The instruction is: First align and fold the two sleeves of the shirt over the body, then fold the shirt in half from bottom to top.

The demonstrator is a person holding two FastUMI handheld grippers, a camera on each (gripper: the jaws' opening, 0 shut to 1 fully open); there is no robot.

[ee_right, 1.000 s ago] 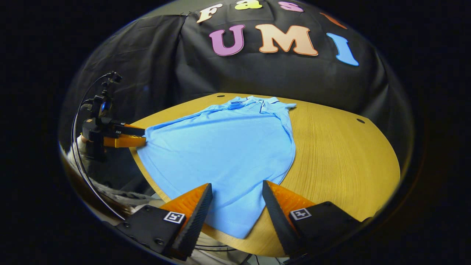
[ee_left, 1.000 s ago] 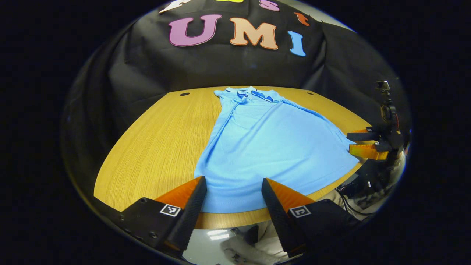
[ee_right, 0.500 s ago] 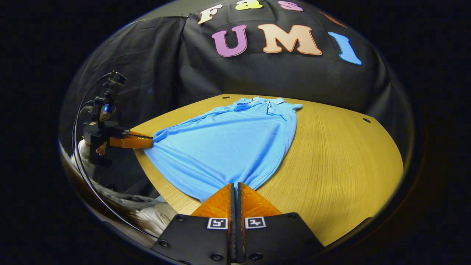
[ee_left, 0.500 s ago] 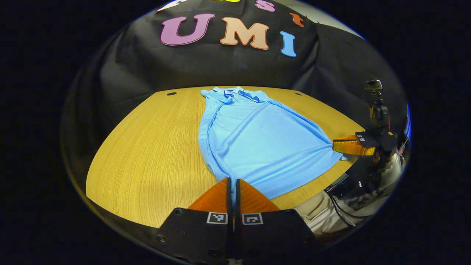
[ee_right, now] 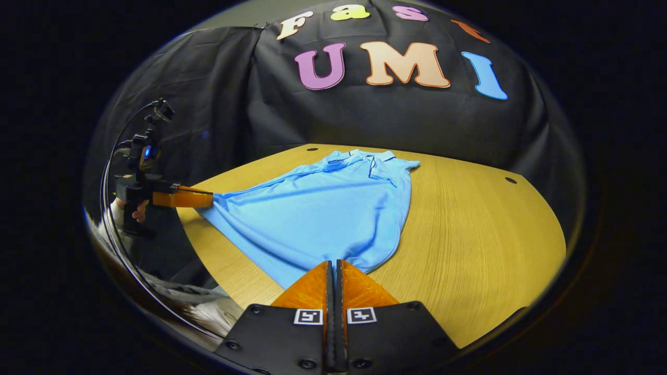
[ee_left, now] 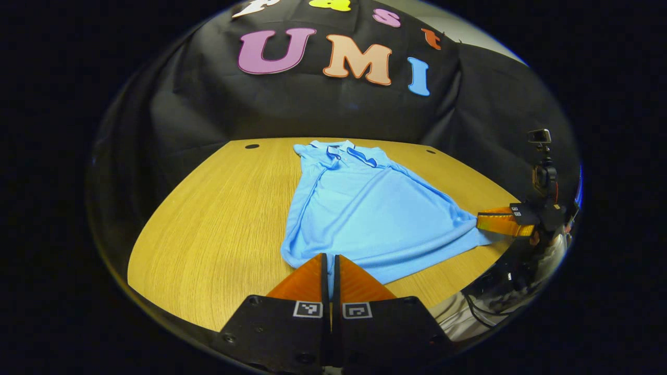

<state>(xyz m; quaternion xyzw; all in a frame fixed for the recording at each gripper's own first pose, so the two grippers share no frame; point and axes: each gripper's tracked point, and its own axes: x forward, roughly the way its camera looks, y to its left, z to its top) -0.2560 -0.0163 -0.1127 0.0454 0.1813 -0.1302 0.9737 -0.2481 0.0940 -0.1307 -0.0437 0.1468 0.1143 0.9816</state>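
Observation:
A light blue polo shirt lies on the wooden table, collar toward the far wall, sleeves folded over the body. My left gripper is shut on the shirt's bottom hem at one corner. My right gripper is shut on the hem at the other corner. Both corners are raised off the table, and the cloth between them hangs taut. In the left gripper view the right gripper shows at the far right, pinching the hem. The left gripper appears at the left of the right gripper view, held by a hand.
The round wooden table has bare wood on both sides of the shirt and small dark holes near its far edge. Black cloth walls stand behind it. A person's lap and cables lie at the table's near edge.
Both grippers went from open around the hem to shut on it. They have since lifted the hem corners and carried them slightly inward over the table.

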